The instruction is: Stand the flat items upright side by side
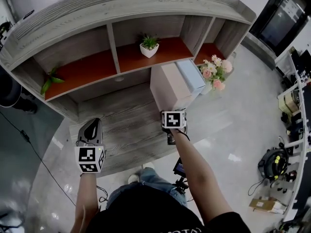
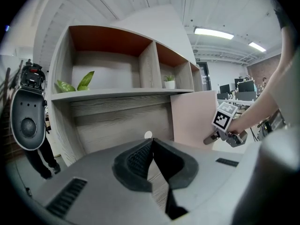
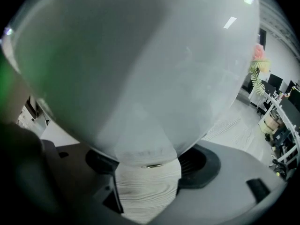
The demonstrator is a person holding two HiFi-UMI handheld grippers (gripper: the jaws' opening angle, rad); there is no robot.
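Note:
Two flat items stand upright together at the right end of the shelf unit's lower wooden board [image 1: 121,125]: a pale pink one [image 1: 167,84] and a light blue-grey one [image 1: 190,74] against its far side. My right gripper [image 1: 173,121] is at their near bottom edge. In the right gripper view a pale flat item [image 3: 140,69] fills the picture and spans the whole gap of the right gripper [image 3: 147,162], touching both pads; which of the two it is I cannot tell. My left gripper [image 1: 93,126] hovers over the board's left part, shut and empty [image 2: 151,142], and sees the pink item [image 2: 194,118].
A white potted plant [image 1: 149,46] stands in the middle orange-floored compartment, green leaves [image 1: 51,80] in the left one. Pink flowers [image 1: 215,73] stand on the floor right of the shelf. Office gear [image 1: 274,161] lies at the far right.

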